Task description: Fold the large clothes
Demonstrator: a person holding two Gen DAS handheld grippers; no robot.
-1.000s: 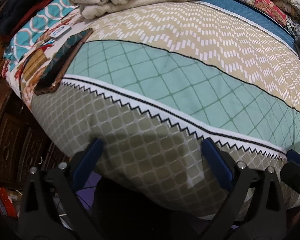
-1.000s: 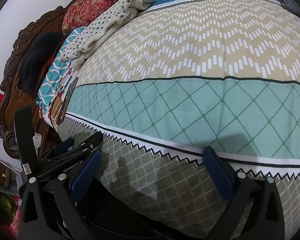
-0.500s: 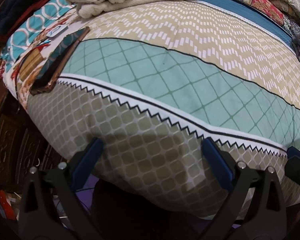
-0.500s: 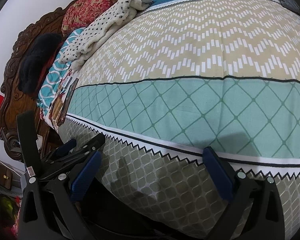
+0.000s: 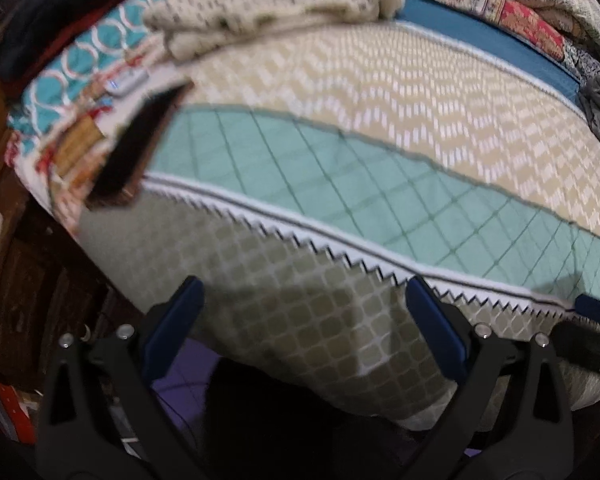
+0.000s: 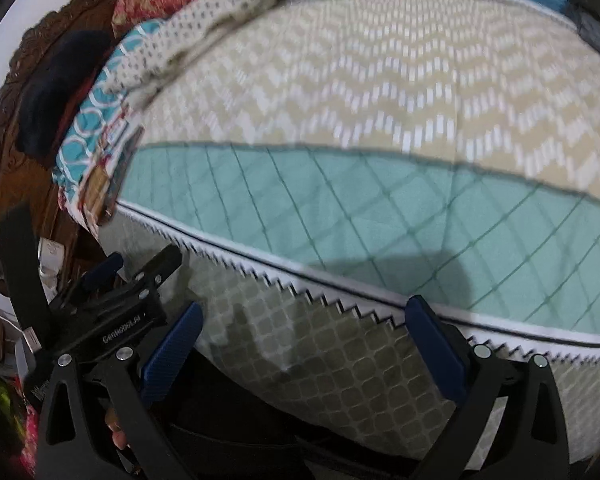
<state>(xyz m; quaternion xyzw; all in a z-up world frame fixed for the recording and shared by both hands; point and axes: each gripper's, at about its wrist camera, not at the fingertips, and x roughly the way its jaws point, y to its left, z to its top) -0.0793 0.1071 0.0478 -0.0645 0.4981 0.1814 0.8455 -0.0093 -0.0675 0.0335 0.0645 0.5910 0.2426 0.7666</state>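
Note:
A patterned bed cover (image 5: 340,168) fills both views, with beige chevron, teal diamond, white zigzag and olive lattice bands. My left gripper (image 5: 302,292) hovers open over the olive band (image 5: 300,320) at the bed's near edge, with nothing between its blue pads. The right gripper (image 6: 306,308) is open over the same band (image 6: 320,360), also with nothing in it. A cream spotted garment (image 5: 268,12) lies bunched at the far side of the bed. A dark cloth mass (image 5: 292,420) shows below the bed edge; what it is cannot be told. In the right wrist view the left gripper (image 6: 120,280) is at the left.
A dark flat rectangular object (image 5: 140,152) lies on the bed's left end beside a teal ringed cloth (image 5: 84,60). A carved wooden headboard (image 6: 28,120) with dark clothing on it stands at the left. Folded quilts (image 5: 520,24) are stacked at the far right. The right gripper's blue tip (image 5: 596,312) shows at the edge.
Both views have gone blurred. In the left wrist view the bed has slid to the right. In the right wrist view the bands sit lower at the right. Both grippers' jaws are unchanged.

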